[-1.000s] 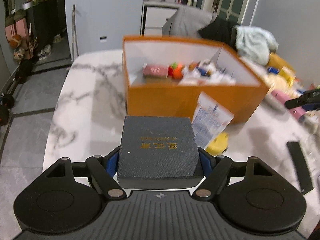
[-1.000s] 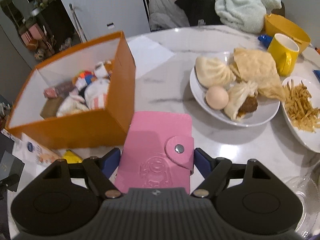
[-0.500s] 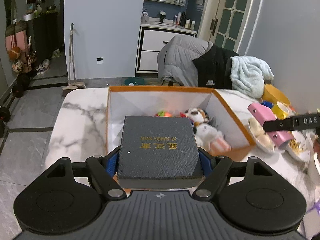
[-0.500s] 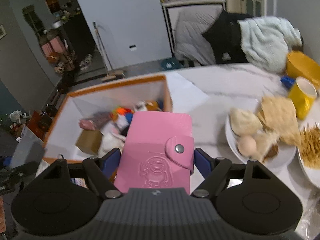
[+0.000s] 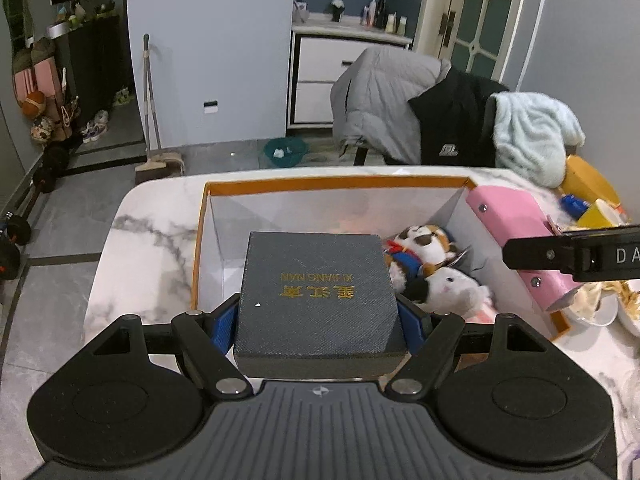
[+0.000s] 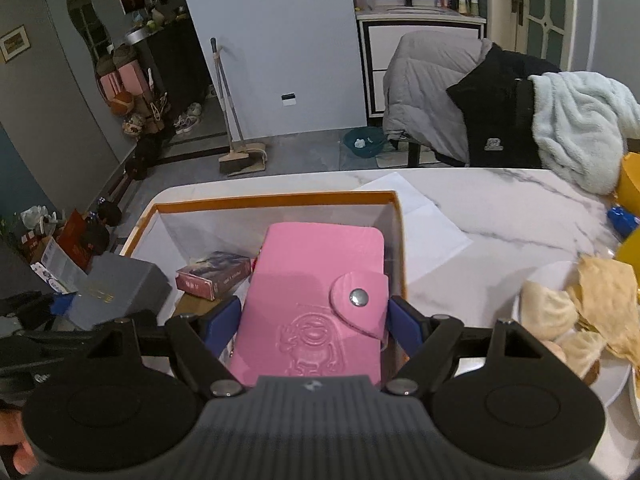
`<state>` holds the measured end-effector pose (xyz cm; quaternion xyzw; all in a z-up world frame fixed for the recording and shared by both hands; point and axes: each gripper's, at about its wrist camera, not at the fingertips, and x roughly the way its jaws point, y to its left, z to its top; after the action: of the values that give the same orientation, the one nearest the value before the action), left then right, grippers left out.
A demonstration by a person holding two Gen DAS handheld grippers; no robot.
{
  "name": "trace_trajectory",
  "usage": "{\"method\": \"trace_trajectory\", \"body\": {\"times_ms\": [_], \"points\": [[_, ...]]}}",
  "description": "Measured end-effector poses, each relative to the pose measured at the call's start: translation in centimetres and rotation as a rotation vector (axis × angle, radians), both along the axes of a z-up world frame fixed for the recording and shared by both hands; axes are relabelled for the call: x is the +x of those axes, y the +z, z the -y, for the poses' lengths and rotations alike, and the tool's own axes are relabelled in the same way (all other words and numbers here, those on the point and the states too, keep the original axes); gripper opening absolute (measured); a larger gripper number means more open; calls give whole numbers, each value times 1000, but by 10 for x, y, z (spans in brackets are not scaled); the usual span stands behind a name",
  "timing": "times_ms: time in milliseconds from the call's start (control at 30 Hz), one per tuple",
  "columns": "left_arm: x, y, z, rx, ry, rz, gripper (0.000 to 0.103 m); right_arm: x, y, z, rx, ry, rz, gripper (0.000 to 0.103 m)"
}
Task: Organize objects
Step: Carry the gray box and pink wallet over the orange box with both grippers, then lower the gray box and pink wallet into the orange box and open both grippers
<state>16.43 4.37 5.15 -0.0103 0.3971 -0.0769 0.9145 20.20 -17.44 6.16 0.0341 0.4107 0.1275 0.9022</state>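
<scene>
My left gripper (image 5: 318, 330) is shut on a dark grey square box with gold lettering (image 5: 316, 296), held over the left half of the orange cardboard box (image 5: 332, 182). Plush toys (image 5: 430, 264) lie inside that box on the right. My right gripper (image 6: 314, 328) is shut on a pink snap wallet (image 6: 312, 304), held above the orange box (image 6: 276, 201) near its right wall. The wallet (image 5: 516, 236) and a right finger also show at the right of the left wrist view. The grey box (image 6: 116, 292) shows at the left of the right wrist view. A reddish packet (image 6: 214, 276) lies inside.
The orange box stands on a white marble table (image 6: 500, 200). A plate of buns and flatbread (image 6: 576, 320), a yellow mug (image 5: 600, 212) and a yellow bowl (image 5: 588, 180) crowd the right side. A chair with jackets and a towel (image 5: 460, 120) stands behind the table.
Both grippers have risen and moved forward from beside the orange box to over its open top, each keeping hold of its item. The orange box has not moved.
</scene>
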Motion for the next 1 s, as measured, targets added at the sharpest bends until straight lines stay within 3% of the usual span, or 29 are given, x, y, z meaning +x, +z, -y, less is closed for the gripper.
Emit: {"method": "trace_trajectory", "body": {"times_ms": [433, 1000], "points": [[33, -28, 16, 93, -5, -112, 90, 41, -43, -37, -96, 62, -57, 80], [51, -44, 27, 158, -3, -175, 90, 60, -68, -41, -119, 57, -121, 80]]}}
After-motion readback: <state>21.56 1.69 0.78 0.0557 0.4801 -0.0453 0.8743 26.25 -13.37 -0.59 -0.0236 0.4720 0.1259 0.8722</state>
